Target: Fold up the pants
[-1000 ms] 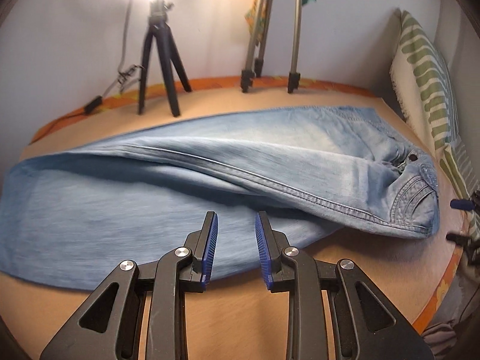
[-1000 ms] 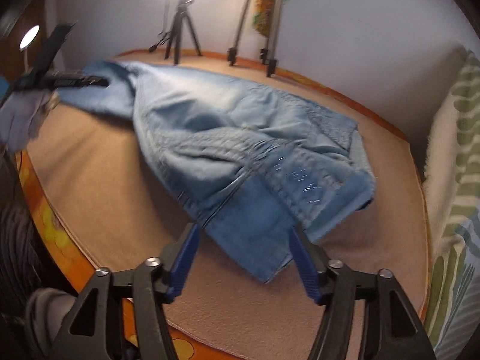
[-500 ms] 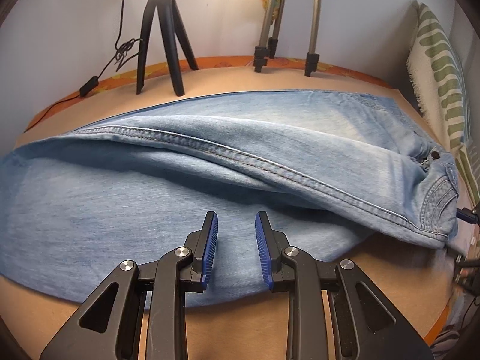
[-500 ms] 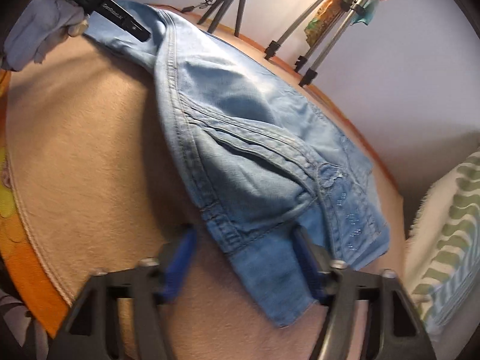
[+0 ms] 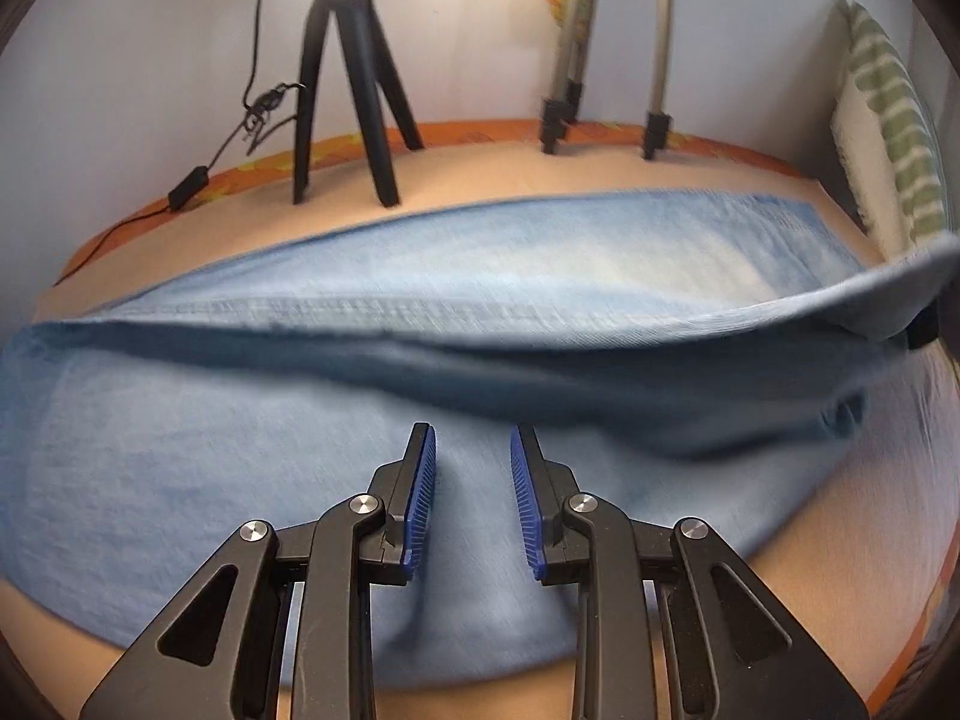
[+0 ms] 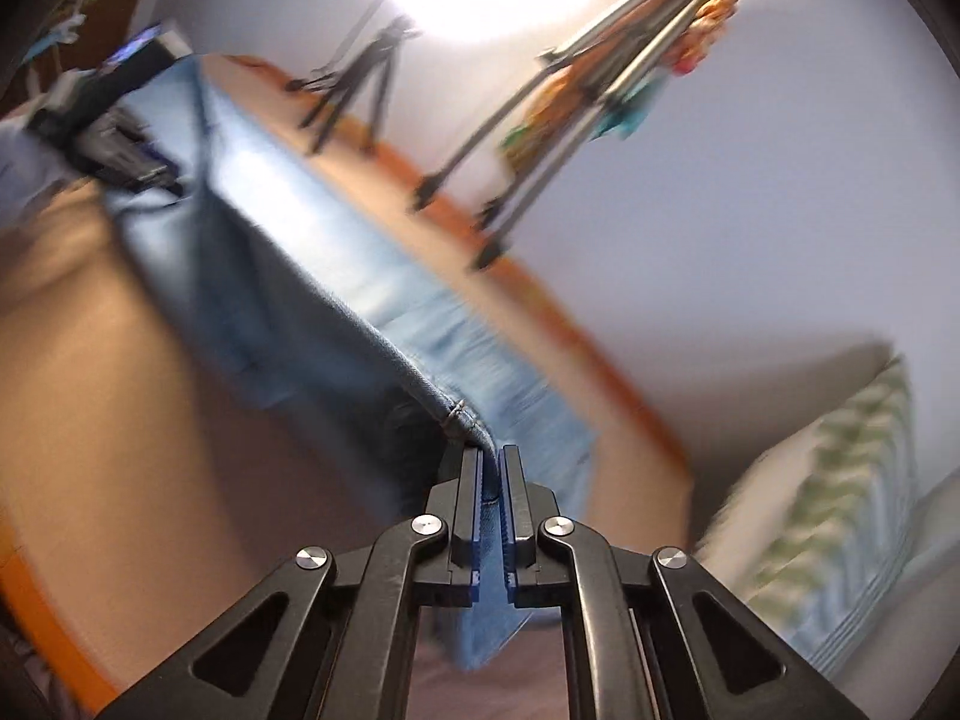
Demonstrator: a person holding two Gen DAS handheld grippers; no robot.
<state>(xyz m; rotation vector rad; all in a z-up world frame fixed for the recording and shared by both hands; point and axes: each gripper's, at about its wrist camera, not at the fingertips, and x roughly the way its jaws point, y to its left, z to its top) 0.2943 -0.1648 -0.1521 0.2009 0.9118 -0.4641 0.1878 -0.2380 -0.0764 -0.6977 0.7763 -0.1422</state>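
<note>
Tan-covered bench [image 5: 492, 180] with an orange patterned border, pale wall behind, bright lamp glare at top of the right wrist view. Right tongs [image 6: 493, 462] are clamped tight on a stitched edge of the light-blue jeans [image 5: 420, 312], denim pinched between the blue pads, that end lifted off the bench so the fabric runs taut away to the upper left; view is motion-blurred. Left tongs [image 5: 473, 450] hover over the lower leg panel, jaws set a little apart with nothing gripped; whether the tips touch the cloth can't be told. Jeans lie lengthwise across the bench, one long seamed fold raised over the flatter layer, right end pulled up toward the frame edge. Beyond the jeans: black tripod [image 5: 348, 90] with a cable and inline switch trailing left along the bench, silver tripod [image 5: 606, 60] with coloured cloth hanging from its top, both standing at the back near the wall, apart from the denim. Green-and-cream striped cushion [image 5: 894, 138] stands at the right edge, close to the lifted end.
</note>
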